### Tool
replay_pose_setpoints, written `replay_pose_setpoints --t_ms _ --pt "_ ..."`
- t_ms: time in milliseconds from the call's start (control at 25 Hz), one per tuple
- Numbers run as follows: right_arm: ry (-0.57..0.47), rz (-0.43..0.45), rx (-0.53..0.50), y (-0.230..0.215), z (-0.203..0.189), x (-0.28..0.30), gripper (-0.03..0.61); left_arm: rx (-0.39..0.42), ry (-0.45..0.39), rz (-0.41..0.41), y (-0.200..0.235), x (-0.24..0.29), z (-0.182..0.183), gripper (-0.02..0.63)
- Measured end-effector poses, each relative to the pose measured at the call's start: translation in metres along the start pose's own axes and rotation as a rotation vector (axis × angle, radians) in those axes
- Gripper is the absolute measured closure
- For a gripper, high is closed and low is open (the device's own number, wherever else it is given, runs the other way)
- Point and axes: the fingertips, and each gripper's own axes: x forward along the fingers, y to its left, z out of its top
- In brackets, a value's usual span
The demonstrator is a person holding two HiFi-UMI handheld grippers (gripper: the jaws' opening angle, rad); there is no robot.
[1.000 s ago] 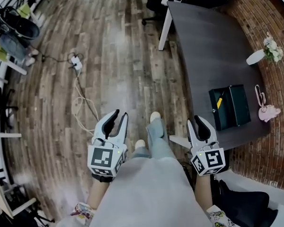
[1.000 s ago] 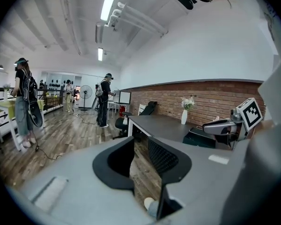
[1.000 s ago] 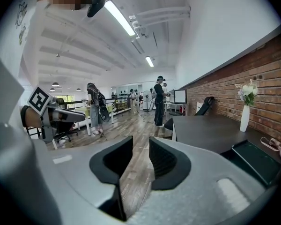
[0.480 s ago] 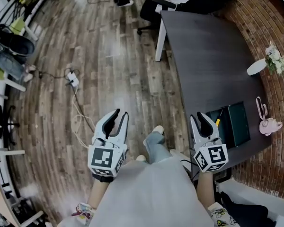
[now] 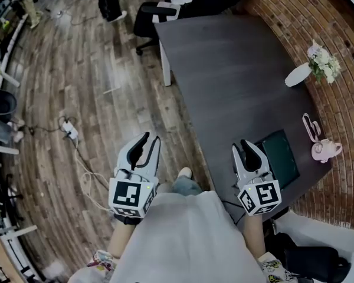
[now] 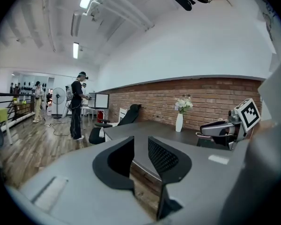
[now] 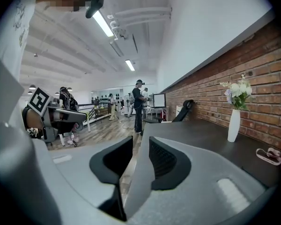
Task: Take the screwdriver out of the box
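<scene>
Screwdriver first: none of the views shows it, so I judge that it lies inside the box (image 5: 281,158), a dark case at the lower right of the head view, close to the near edge of the tabletop (image 5: 224,69). The right claw (image 5: 243,146) hangs at the box's left side and covers part of it. Its jaws stand apart with nothing between them, and its own view looks level along the tabletop toward a white vase (image 7: 233,124) by the brick wall. The left claw (image 5: 150,139) is held over the wooden floor (image 5: 106,87), left of centre and well apart from the box, likewise parted and empty. A pink object (image 5: 324,151) sits just right of the box.

This looks like the approach step, with neither claw yet over the box. The next move calls for bringing the right claw above the box and tipping it downward so the screwdriver comes into view. It then has to close across the handle, while the left claw may need to steady the box.
</scene>
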Motion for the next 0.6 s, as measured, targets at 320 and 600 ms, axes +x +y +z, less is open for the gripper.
replay_pose_setpoints --t_ms 320,600 --pt "-0.023 -0.212 0.081 -0.059 -0.003 -0.033 0.472 0.072 0.018 -0.214 -0.046 0.074 0.024 0.518" --pt "-0.025 -0.446 0.153 -0.105 -0.012 -0.062 0.472 0.132 0.037 -0.433 -0.083 0.137 0.036 0.518"
